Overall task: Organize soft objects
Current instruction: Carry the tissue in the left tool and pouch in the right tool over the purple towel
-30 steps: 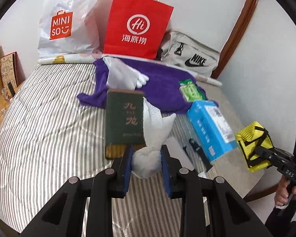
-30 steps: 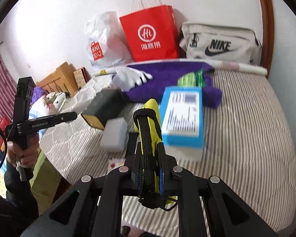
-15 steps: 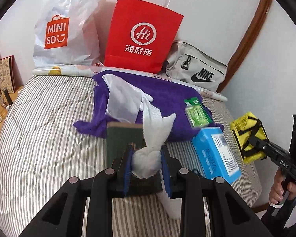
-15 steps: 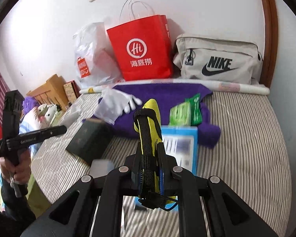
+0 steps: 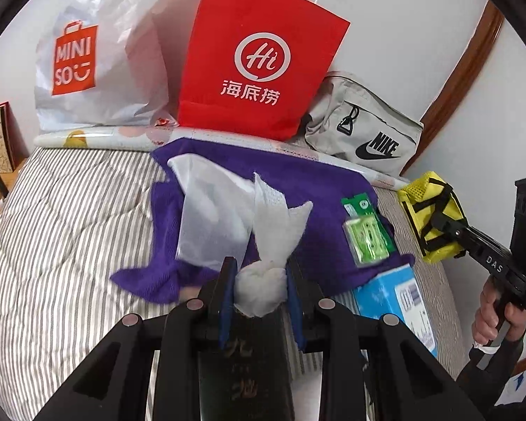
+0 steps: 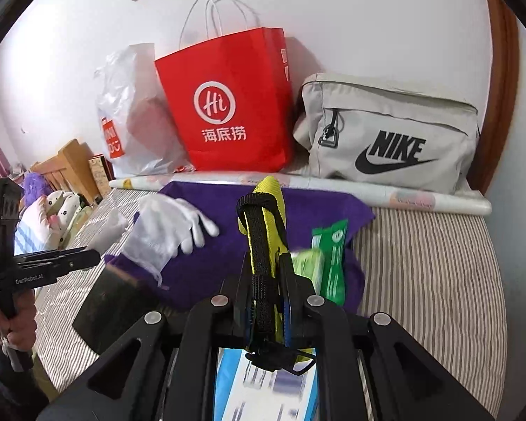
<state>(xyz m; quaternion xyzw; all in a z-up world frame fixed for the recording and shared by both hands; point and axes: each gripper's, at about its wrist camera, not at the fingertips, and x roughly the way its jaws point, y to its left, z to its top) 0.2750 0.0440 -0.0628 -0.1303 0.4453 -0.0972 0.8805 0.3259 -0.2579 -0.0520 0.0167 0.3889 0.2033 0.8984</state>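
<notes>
**Both jaws loaded above the bed**

Jaws of the left gripper (image 5: 259,289) pinch a bunched white cloth (image 5: 273,238), its loose end fanning out ahead over the purple towel (image 5: 298,182). Pressed nearly together, the right gripper (image 6: 264,301) clamps a yellow pouch (image 6: 268,210) by its black strap. Beyond both: 1 red bag (image 6: 235,105), 1 grey bag (image 6: 396,133).

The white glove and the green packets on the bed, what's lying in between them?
Only the purple cloth lies between the white glove and the green packets; both rest on it. The right wrist view shows it best.
</notes>
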